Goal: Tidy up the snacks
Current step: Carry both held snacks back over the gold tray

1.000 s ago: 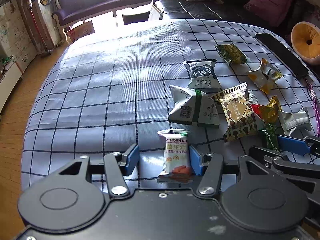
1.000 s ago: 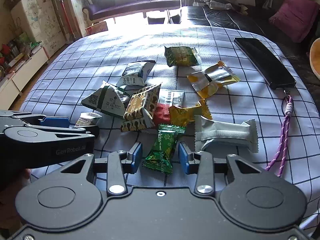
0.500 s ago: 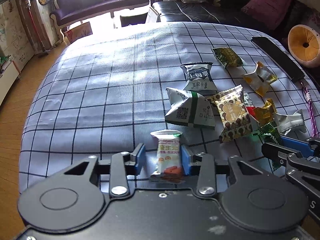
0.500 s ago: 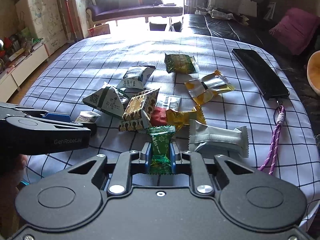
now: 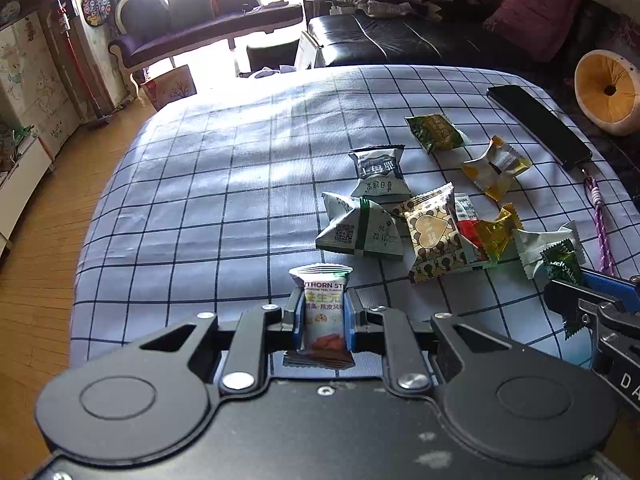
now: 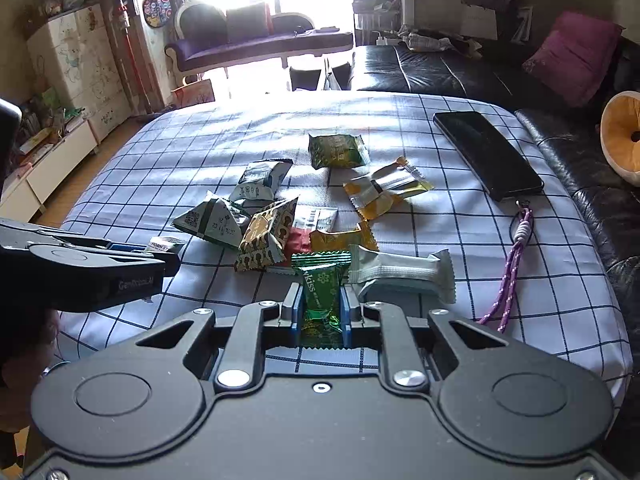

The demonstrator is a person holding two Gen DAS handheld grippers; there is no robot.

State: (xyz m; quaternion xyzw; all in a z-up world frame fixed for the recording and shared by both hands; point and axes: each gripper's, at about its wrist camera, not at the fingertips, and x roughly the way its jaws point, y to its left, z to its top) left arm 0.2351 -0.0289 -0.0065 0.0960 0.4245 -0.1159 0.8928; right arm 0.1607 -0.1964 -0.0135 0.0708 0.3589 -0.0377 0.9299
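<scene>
My left gripper (image 5: 323, 318) is shut on a white hawthorn snack packet (image 5: 322, 312) and holds it above the near edge of the checked cloth. My right gripper (image 6: 321, 308) is shut on a green candy packet (image 6: 322, 292), lifted just off the cloth. The right gripper also shows at the right edge of the left wrist view (image 5: 592, 300), the left gripper at the left of the right wrist view (image 6: 132, 258). Several loose snack packets lie in a heap (image 6: 264, 232) ahead, among them a brown heart packet (image 5: 434, 234) and a white bar (image 6: 400, 276).
A checked cloth (image 5: 208, 200) covers the table. A black phone (image 6: 486, 154) with a purple lanyard (image 6: 514, 264) lies at the right. A black sofa (image 6: 440, 68) stands behind, wooden floor to the left.
Both grippers have closed on their packets and lifted them off the cloth. The views have pulled back and up from the table.
</scene>
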